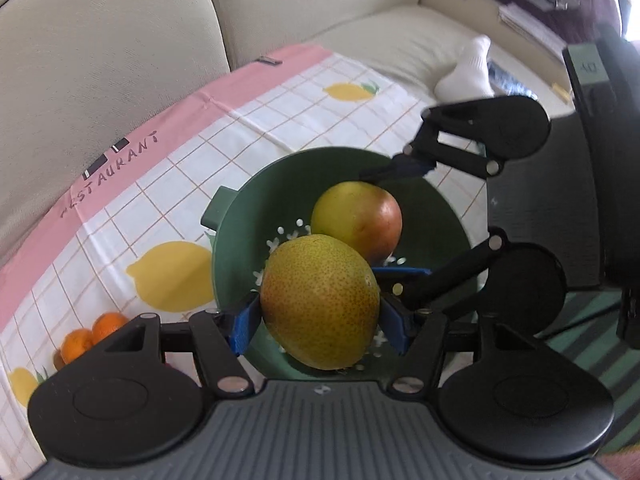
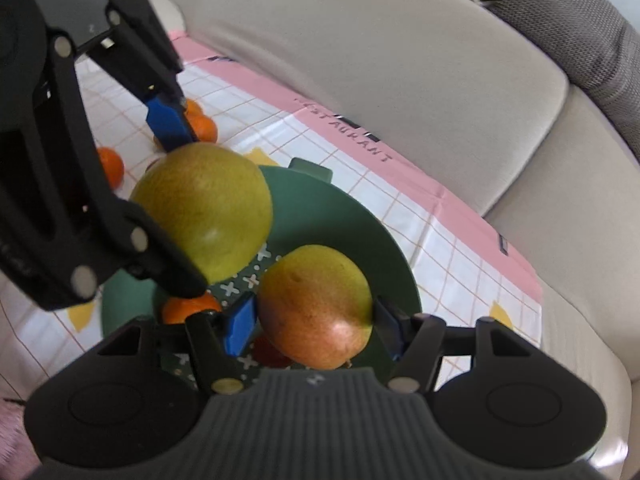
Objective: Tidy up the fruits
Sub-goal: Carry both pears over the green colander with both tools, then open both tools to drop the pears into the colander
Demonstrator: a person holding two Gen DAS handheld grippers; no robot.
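My left gripper (image 1: 320, 320) is shut on a yellow-green speckled pear (image 1: 320, 300) and holds it over the green bowl (image 1: 240, 240). My right gripper (image 2: 316, 324) is shut on a second pear with a red blush (image 2: 316, 308), also over the bowl (image 2: 392, 264). Each view shows the other gripper with its pear: the blushed pear (image 1: 356, 220) in the left wrist view, the green pear (image 2: 204, 212) in the right wrist view. An orange (image 2: 188, 308) and a dark red fruit (image 2: 268, 354) lie in the bowl. Loose oranges (image 1: 92, 336) (image 2: 200, 124) lie on the cloth.
The bowl stands on a checked lemon-print cloth with a pink border (image 1: 280, 128) (image 2: 440, 216), spread on a beige sofa (image 1: 100, 60). A foot in a white sock (image 1: 468, 68) rests on the sofa. A dark stand (image 1: 600, 160) is at the right.
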